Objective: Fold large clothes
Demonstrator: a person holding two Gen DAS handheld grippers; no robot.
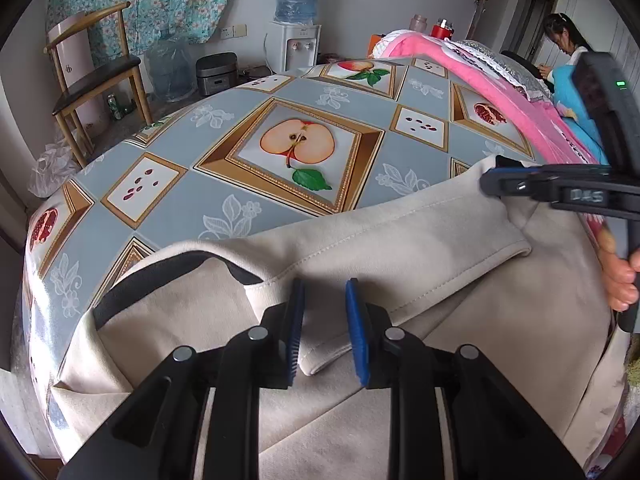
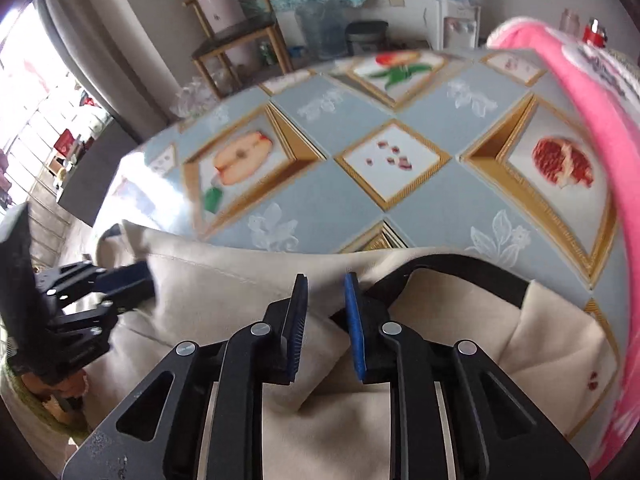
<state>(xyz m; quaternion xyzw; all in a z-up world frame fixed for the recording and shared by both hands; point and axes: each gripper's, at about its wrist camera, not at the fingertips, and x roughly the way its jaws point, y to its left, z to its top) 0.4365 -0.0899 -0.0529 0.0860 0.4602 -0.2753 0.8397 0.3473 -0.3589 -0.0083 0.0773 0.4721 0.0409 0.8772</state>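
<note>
A beige garment (image 1: 400, 248) with black trim (image 1: 180, 268) lies across the near edge of a table covered in a fruit-print cloth (image 1: 240, 100). My left gripper (image 1: 322, 284) points down at it, its blue pads closed on a raised fold of the beige fabric. My right gripper (image 1: 494, 174) comes in from the right and pinches the garment's far right edge. In the right wrist view the garment (image 2: 224, 292) runs up between the right gripper's (image 2: 324, 278) pads, next to the black trim (image 2: 460, 268). The left gripper (image 2: 146, 276) appears blurred at the left, on the fabric.
A pink blanket (image 1: 500, 80) is piled along the table's right side (image 2: 600, 120). A hand (image 1: 620, 280) grips the right tool's handle. Beyond the table stand a wooden chair (image 1: 92, 80), a water dispenser (image 1: 298, 40) and a floor jug (image 1: 168, 64). A person (image 1: 568, 44) sits at back right.
</note>
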